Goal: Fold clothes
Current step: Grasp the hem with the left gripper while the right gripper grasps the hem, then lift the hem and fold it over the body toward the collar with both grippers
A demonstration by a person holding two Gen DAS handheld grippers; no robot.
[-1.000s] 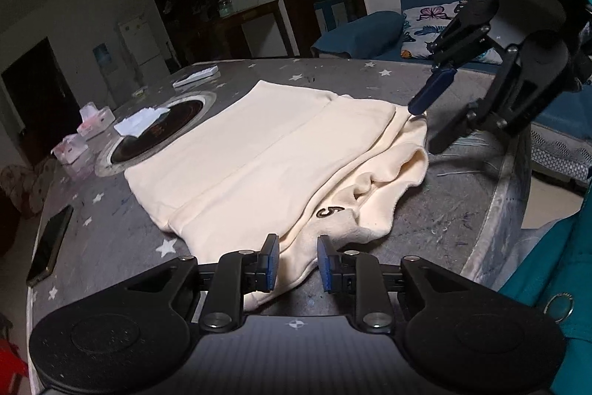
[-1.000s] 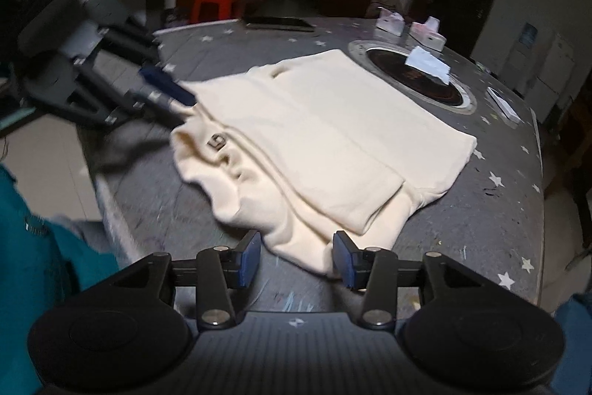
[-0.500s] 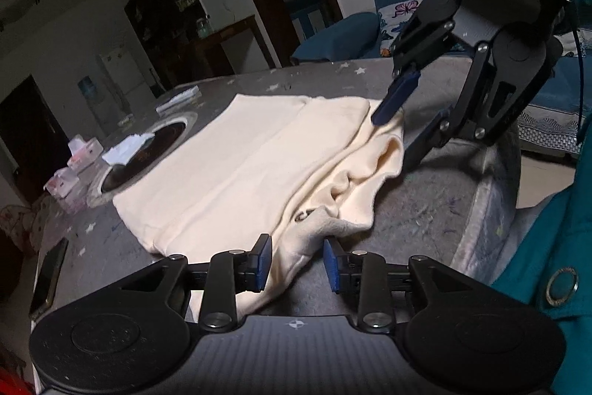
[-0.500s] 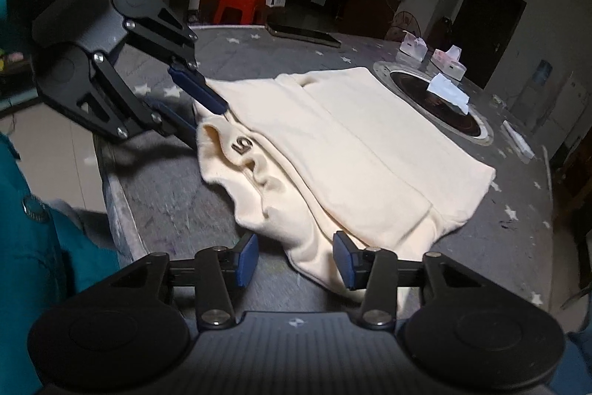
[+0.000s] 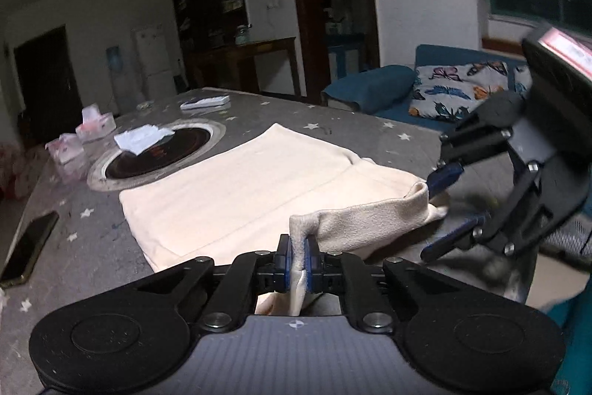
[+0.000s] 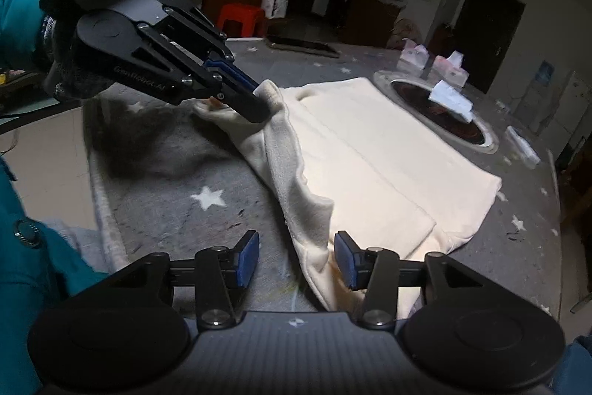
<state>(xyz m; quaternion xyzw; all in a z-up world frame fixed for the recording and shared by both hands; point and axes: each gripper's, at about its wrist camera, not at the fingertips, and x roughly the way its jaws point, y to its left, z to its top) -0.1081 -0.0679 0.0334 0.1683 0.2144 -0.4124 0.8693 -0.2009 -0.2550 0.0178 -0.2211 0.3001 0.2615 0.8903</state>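
Note:
A cream garment point(image 5: 236, 195) lies partly folded on the grey star-patterned table point(image 5: 370, 132). My left gripper point(image 5: 297, 252) is shut on the garment's near hem and lifts it off the table; it also shows in the right wrist view point(image 6: 255, 106). My right gripper point(image 6: 296, 256) is open, its jaws on either side of the garment's point(image 6: 370, 158) other near corner, not closed on it. It appears in the left wrist view point(image 5: 444, 210), open at the lifted fold's far end.
A round black hotplate point(image 5: 159, 154) with a white tissue point(image 5: 142, 137) sits beyond the garment. Tissue boxes point(image 5: 94, 124) stand at the far left. A phone point(image 5: 27, 247) lies at the left edge. The table edge point(image 6: 100, 195) is close to me; a sofa point(image 5: 425, 87) stands behind.
My left gripper has closed on the near hem and raised it. My right gripper has moved in around the other corner and stays open.

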